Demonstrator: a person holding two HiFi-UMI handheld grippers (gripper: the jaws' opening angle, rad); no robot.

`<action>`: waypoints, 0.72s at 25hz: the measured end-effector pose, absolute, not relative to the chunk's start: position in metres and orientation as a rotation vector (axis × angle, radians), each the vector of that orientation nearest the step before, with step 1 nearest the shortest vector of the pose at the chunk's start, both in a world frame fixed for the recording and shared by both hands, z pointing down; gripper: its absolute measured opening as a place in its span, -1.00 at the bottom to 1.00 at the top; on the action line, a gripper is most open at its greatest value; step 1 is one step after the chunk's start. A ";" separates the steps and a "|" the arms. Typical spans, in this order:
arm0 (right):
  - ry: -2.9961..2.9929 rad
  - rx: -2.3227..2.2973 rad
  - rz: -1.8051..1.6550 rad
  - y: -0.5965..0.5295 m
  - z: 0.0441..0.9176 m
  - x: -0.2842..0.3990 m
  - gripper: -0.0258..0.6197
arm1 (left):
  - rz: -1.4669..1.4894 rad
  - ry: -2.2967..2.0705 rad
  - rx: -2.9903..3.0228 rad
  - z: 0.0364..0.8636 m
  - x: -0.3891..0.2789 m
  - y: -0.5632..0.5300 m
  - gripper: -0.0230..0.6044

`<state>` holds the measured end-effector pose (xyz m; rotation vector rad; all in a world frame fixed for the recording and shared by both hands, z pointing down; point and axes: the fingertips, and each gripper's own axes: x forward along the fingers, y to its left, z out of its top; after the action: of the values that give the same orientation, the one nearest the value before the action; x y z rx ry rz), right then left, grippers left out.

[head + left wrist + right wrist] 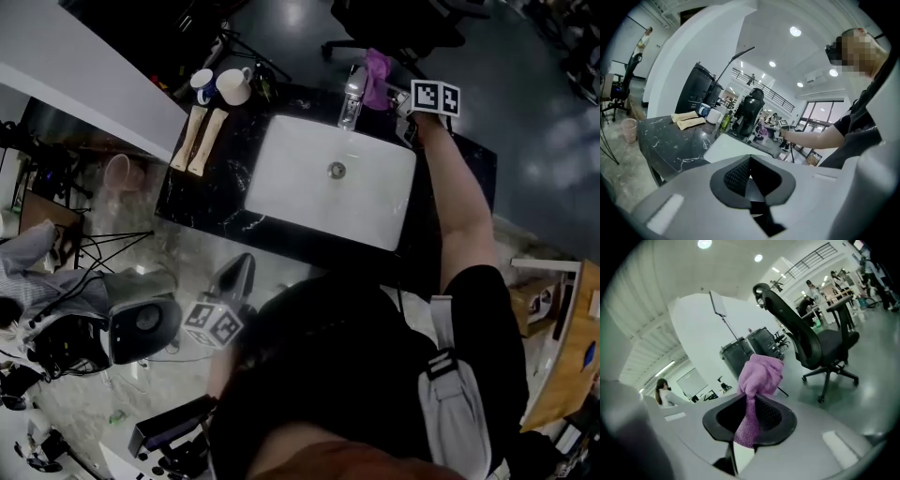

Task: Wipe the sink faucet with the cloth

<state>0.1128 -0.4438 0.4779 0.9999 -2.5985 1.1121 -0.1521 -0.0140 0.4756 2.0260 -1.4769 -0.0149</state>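
Right gripper view shows the purple cloth (760,373) clamped between the jaws of the right gripper (750,399). It is fuzzy and bunched, puffing out past the tips. In the head view it sits just beside the chrome faucet (352,94) behind the white sink (281,187), with the arm outstretched. The left gripper (750,161), jaws together and empty, is held before the counter (202,202).
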 end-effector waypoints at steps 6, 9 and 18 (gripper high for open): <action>-2.522 0.795 0.567 -0.457 0.426 0.109 -0.70 | -0.011 -1.468 2.020 0.477 -0.144 -0.017 -0.95; -2.397 0.682 0.328 -0.467 0.426 0.103 -0.70 | -0.011 -1.473 2.000 0.480 -0.140 -0.019 -0.95; -2.116 0.230 0.254 -0.488 0.463 0.087 -0.70 | 0.052 -1.507 1.906 0.500 -0.131 -0.013 -0.95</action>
<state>0.0871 -0.4875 0.4634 0.2300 -2.1163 0.2543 -0.1309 -0.0134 0.5000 1.9057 -1.5072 0.0518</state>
